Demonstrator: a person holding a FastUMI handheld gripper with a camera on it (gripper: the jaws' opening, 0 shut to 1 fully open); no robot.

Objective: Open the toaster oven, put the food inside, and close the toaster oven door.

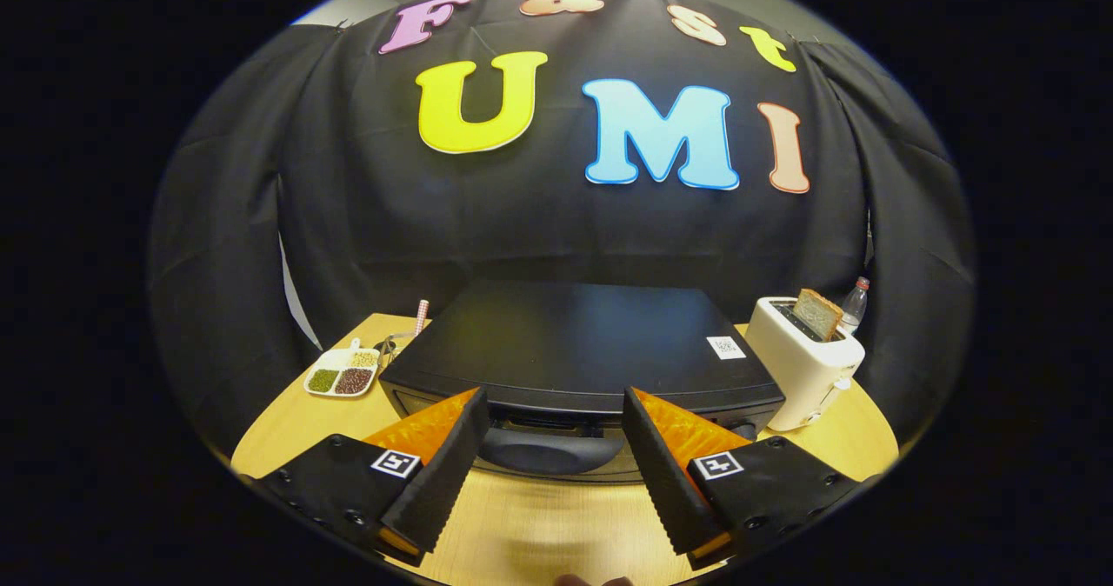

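My gripper [555, 416] is spread wide with nothing between its two fingers [443, 473]; both tips sit just above the door handle [549, 449] of the toaster oven [574, 351], one to each side of it, and I can't tell whether either tip touches the oven's front. I'm held above the table [539, 525], tilted slightly down, so I see the oven's top more than its face.

Nearest me is a bare strip of wooden table between the fingers and in front of the oven; that's the open room I have. The table's rounded edge curves away on both sides behind my fingers.

Counting things: one toaster oven, dark, door shut, standing straight ahead in the middle of the table, with one small white sticker [725, 347] on its top near the right rear. To the left of it, one white divided dish [343, 372] with three compartments of grains or beans, near the table's left edge. Behind that dish, one striped straw-like stick [422, 316] stands up in something I can't make out. To the right of the oven, close beside it, one white pop-up toaster [804, 362] holding one slice of bread [817, 313]. Behind the toaster, one clear bottle [855, 304] with a red cap.
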